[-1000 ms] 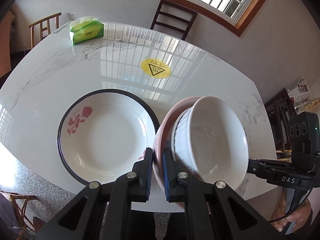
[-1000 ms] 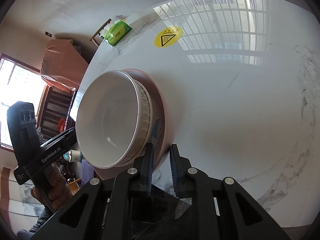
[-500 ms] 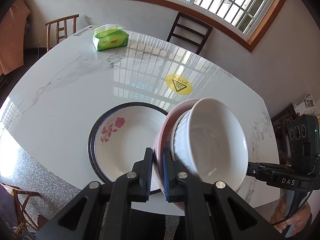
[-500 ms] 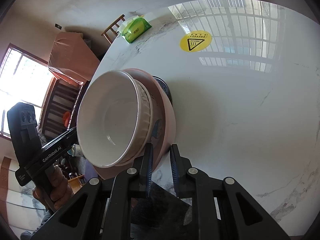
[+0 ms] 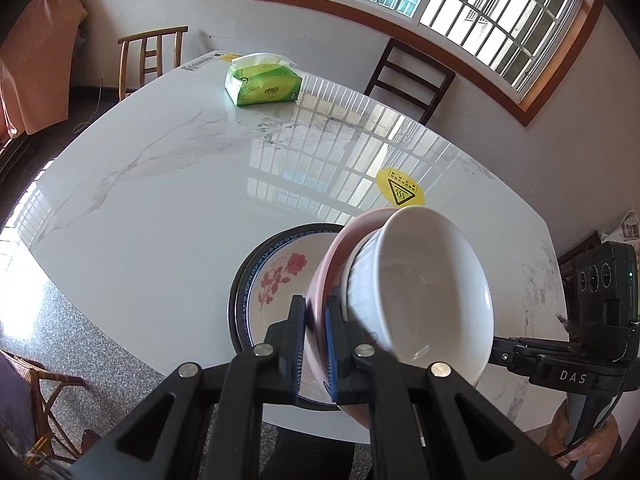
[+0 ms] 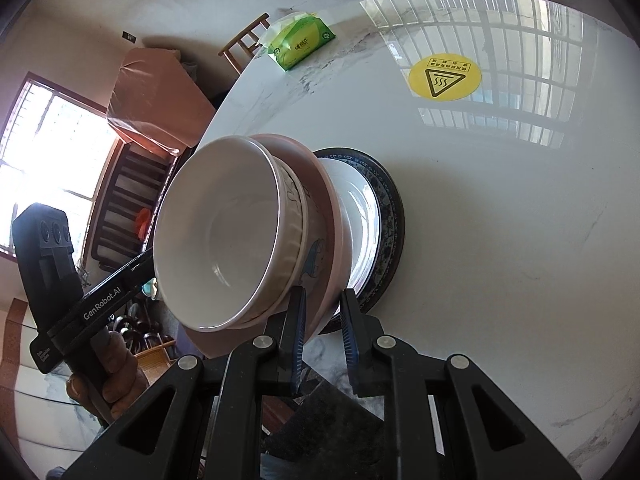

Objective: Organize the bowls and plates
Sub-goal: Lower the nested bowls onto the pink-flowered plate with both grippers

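Right, both tongs clamped narrow on one rim — left gripper (image 5: 315, 344) pinches the near-left edge of the pink bowl (image 5: 320, 292), right gripper (image 6: 323, 334) pinches the same pink rim at its near-right edge. Pads are tight on the ceramic on both sides, no gap visible.

Nested inside the pink one sits a white ribbed bowl (image 5: 424, 300); in the right wrist view a third bowl with a blue cartoon print (image 6: 314, 252) looks sandwiched between them. Stack is carried tilted, mouth tipped toward the cameras, clear of the table (image 5: 180, 184).

In the left view, at 9 o'clock of the stack and partly under it — the rose-pattern plate (image 5: 276, 280), resting on a darker-rimmed plate (image 6: 390, 216). Warning sticker (image 5: 401, 193) at 12 o'clock, tissue pack (image 5: 262, 84) far out at 11.

Step in hand, my read: bowls being brought over the plate pile to stack on top. Next move needs centring over the rose plate, levelling the tilt so the inner bowls don't slide, lowering evenly with both hands, and releasing only once the base is seated.
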Demonstrator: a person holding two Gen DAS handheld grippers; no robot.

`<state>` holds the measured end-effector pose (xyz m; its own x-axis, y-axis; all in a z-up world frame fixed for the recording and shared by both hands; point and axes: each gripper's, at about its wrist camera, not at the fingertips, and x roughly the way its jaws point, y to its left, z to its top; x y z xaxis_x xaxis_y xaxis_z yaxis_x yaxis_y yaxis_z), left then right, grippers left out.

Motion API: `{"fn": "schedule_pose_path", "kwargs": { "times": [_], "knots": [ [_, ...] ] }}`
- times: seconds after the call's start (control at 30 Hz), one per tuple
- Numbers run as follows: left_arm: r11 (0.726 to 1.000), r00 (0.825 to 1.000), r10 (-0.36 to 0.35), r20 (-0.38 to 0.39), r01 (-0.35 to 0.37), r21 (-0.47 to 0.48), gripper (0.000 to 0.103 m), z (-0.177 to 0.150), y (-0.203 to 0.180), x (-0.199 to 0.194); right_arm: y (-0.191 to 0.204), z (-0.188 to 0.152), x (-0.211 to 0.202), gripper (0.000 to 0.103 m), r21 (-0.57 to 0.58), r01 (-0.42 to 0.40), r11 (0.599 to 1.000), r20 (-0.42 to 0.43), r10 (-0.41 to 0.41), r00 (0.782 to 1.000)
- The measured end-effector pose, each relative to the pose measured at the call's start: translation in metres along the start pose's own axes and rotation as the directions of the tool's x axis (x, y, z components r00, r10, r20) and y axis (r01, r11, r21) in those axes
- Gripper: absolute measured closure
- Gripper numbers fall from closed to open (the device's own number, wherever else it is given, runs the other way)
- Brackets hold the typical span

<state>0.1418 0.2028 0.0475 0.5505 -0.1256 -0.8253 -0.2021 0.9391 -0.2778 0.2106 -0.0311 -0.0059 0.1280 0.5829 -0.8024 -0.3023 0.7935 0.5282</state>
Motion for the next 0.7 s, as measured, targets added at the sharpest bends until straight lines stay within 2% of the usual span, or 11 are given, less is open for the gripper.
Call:
{"fn": "schedule_pose_path", "kwargs": {
  "times": [0.7],
  "knots": [
    [1.000, 1.000, 0.021, -0.012, -0.021, -0.014, 0.096, 0.001, 0.015, 0.019, 0.009, 0.005, 0.017, 0.084, 0.004, 0.005, 1.000, -0.033, -0.005, 0.999]
  ]
}}
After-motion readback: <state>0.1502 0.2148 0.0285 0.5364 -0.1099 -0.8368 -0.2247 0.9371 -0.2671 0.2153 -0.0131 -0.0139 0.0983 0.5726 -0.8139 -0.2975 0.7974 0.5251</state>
